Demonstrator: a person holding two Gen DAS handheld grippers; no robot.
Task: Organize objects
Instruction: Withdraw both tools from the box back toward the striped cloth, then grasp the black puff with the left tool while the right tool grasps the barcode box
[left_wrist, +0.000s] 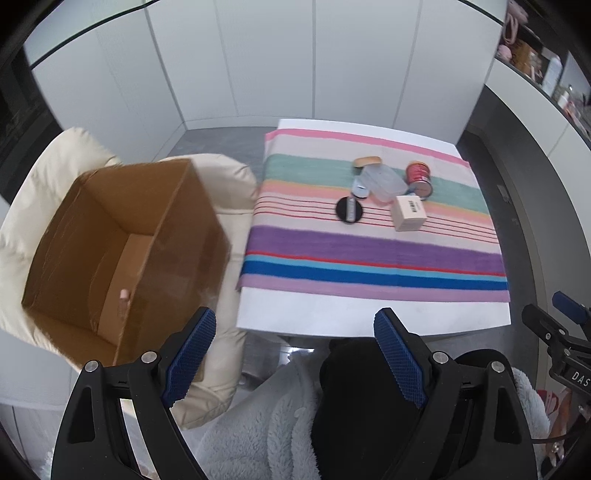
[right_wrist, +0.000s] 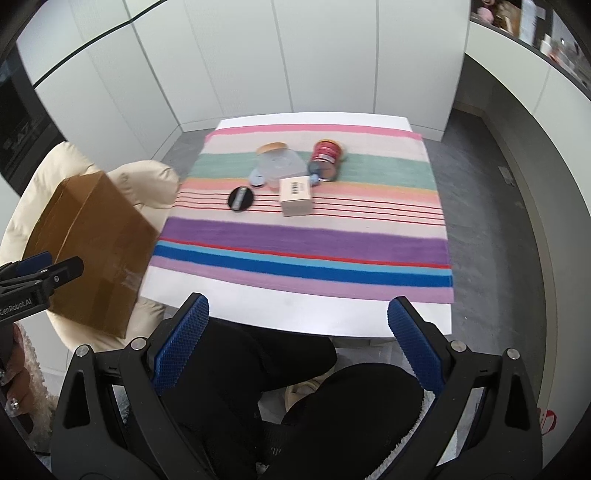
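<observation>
Several objects lie clustered on a striped cloth (left_wrist: 369, 254) (right_wrist: 295, 243) on a white table: a beige box (left_wrist: 409, 212) (right_wrist: 295, 195), a black round disc (left_wrist: 349, 209) (right_wrist: 241, 198), a red can on its side (left_wrist: 419, 176) (right_wrist: 325, 157), a clear plastic container (left_wrist: 382, 181) (right_wrist: 279, 165) and a wooden lid (left_wrist: 366, 161) (right_wrist: 272, 147). An open cardboard box (left_wrist: 122, 251) (right_wrist: 92, 251) stands on a cream cushioned chair at the left. My left gripper (left_wrist: 295, 358) is open and empty, near the table's front edge. My right gripper (right_wrist: 297, 343) is open and empty, short of the table.
The cream chair (left_wrist: 225, 177) (right_wrist: 140, 177) sits left of the table. White wall panels stand behind. A person's black-clad legs and grey fleece (left_wrist: 266, 424) are below the grippers. Shelves with small items are at the far right (left_wrist: 532, 55).
</observation>
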